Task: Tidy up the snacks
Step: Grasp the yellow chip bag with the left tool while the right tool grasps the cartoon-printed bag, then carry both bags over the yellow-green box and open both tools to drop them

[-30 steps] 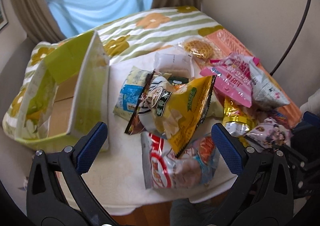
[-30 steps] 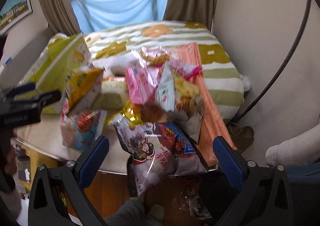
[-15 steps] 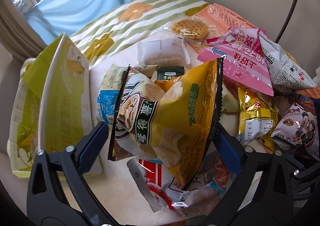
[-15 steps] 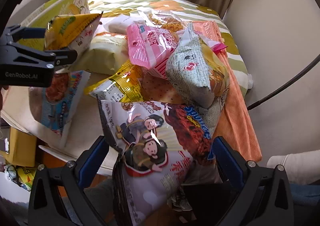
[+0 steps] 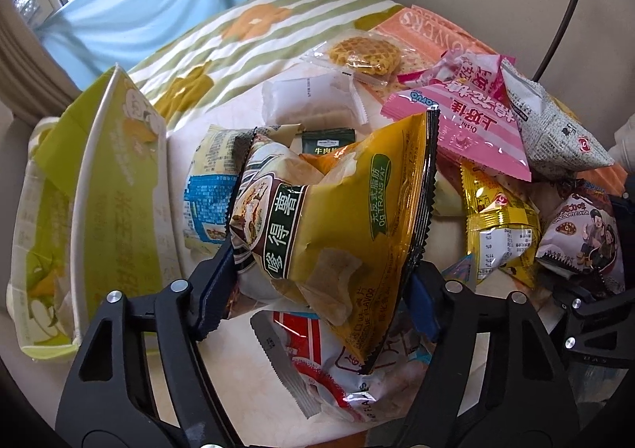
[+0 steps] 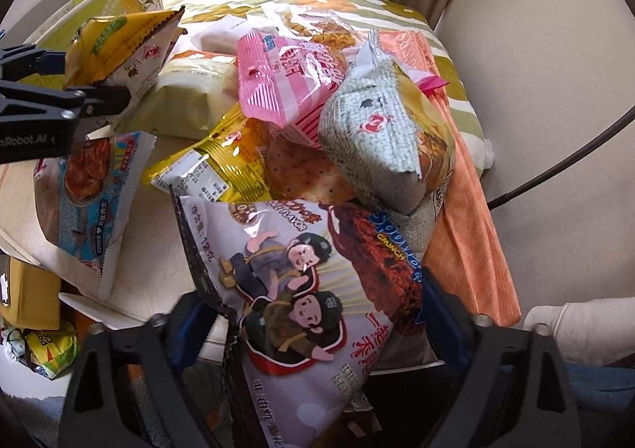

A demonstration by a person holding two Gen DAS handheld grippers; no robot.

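My left gripper is shut on a yellow potato chip bag, which stands upright between the pads; the bag also shows in the right wrist view. My right gripper is closed around a lilac chocolate snack bag with cartoon figures, its pads pressing both sides; this bag also shows in the left wrist view. A green open carton box stands left of the snack pile.
Other snacks lie heaped on the white table: a pink bag, a grey newsprint bag, a gold packet, a red-and-white bag, a waffle pack. An orange cloth hangs at the right edge.
Both grippers moved in toward the pile and closed: the left on the yellow chip bag, the right on the lilac snack bag.
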